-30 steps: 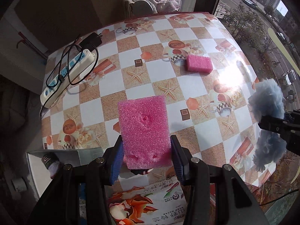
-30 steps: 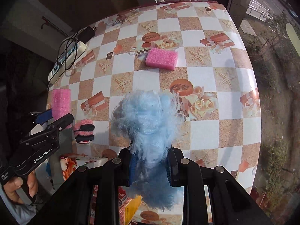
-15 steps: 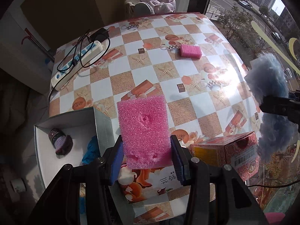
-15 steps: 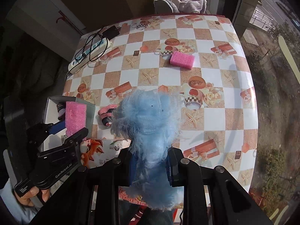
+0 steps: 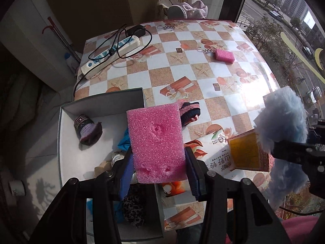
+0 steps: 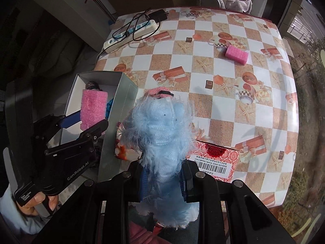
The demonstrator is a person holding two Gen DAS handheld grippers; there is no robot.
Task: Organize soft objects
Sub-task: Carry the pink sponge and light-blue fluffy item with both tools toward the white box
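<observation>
My left gripper [image 5: 159, 174] is shut on a large pink sponge [image 5: 156, 142] and hangs over the right side of an open white box [image 5: 67, 148]; the right wrist view shows this sponge [image 6: 93, 108] above the box [image 6: 121, 101]. My right gripper [image 6: 162, 180] is shut on a fluffy light-blue plush toy [image 6: 162, 130], held above the table's near edge; the left wrist view shows that toy [image 5: 284, 122] at the right. A second small pink sponge [image 5: 224, 56] lies far out on the table. A pink-and-dark knitted item [image 5: 190, 111] lies just beyond the box.
The box holds a purple knitted piece [image 5: 87, 130], blue cloth and dark fabric. A printed packet [image 5: 213, 154] and a red-and-yellow carton [image 6: 213, 156] lie near the front edge. A power strip [image 5: 110, 57] with cables sits at the far left of the checkered table [image 5: 182, 77].
Both grippers have pulled back toward the near edge and risen, each keeping its hold. The white box and the carton have come into view beneath them.
</observation>
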